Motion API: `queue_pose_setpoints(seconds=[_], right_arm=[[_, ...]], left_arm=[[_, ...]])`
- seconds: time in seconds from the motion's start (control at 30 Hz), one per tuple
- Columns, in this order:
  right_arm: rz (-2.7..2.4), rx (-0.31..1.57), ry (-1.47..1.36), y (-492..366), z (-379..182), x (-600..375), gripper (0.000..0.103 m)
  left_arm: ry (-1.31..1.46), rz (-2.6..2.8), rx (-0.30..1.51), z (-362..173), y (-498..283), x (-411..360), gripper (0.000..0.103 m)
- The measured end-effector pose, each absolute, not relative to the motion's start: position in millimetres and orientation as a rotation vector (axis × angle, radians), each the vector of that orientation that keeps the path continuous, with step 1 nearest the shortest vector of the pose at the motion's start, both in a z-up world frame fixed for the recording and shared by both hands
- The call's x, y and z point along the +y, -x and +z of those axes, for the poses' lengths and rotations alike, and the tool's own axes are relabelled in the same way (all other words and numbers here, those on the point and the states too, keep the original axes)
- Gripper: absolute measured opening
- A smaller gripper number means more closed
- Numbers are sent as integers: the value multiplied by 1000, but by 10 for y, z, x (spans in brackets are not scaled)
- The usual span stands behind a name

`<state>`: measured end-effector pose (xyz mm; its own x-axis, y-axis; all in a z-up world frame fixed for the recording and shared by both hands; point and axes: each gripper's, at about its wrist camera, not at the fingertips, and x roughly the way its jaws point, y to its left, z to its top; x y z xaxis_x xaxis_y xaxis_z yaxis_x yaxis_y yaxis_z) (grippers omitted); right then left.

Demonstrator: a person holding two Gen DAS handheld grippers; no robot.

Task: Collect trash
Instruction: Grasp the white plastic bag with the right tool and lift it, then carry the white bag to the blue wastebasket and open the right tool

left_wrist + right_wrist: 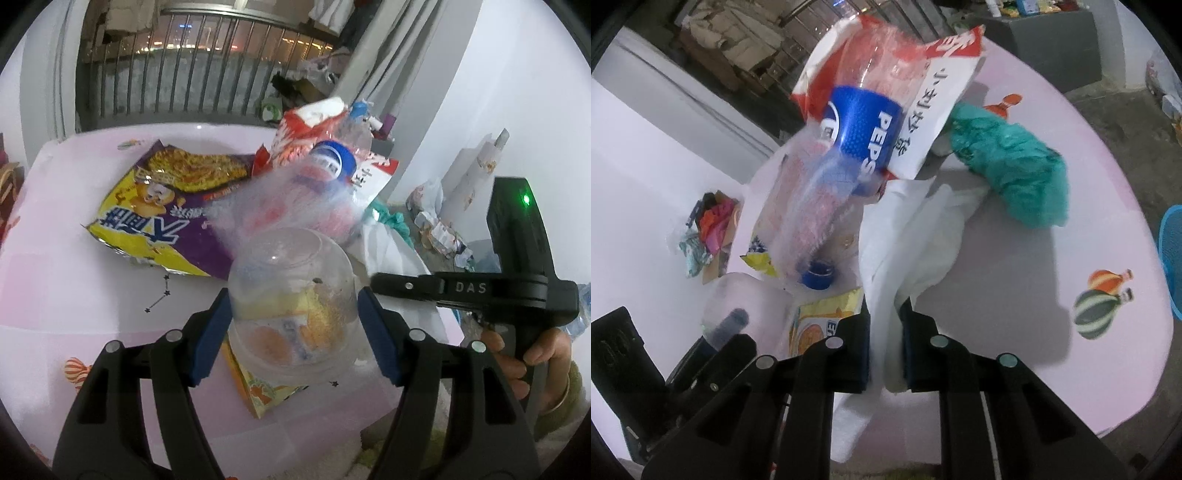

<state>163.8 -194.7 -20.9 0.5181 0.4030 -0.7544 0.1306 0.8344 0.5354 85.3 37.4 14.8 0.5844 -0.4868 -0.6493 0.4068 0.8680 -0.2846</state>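
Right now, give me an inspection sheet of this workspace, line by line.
Surface: pink table with balloon prints.
Job's things: clear plastic cup, upside down; white bag; Pepsi bottle; yellow-purple snack wrapper; red-white packet.
Clutter: teal crumpled bag; blue cap.
Grippers: left gripper shut on clear plastic cup; right gripper shut on white bag.
Cables: nothing seen.
Surroundings: railing, night lights beyond; floor litter.
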Motion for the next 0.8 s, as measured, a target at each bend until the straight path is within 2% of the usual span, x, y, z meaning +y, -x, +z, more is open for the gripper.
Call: queue_pose_setpoints(seconds=[0.4, 0.8], right_arm=[[210, 886, -734, -1275, 30, -2272, 14], [74, 716, -857, -525, 123, -3357, 14]], left_arm=[[89, -557, 680, 570, -604, 234, 65], [-7, -797, 659, 843, -713, -1020, 65]])
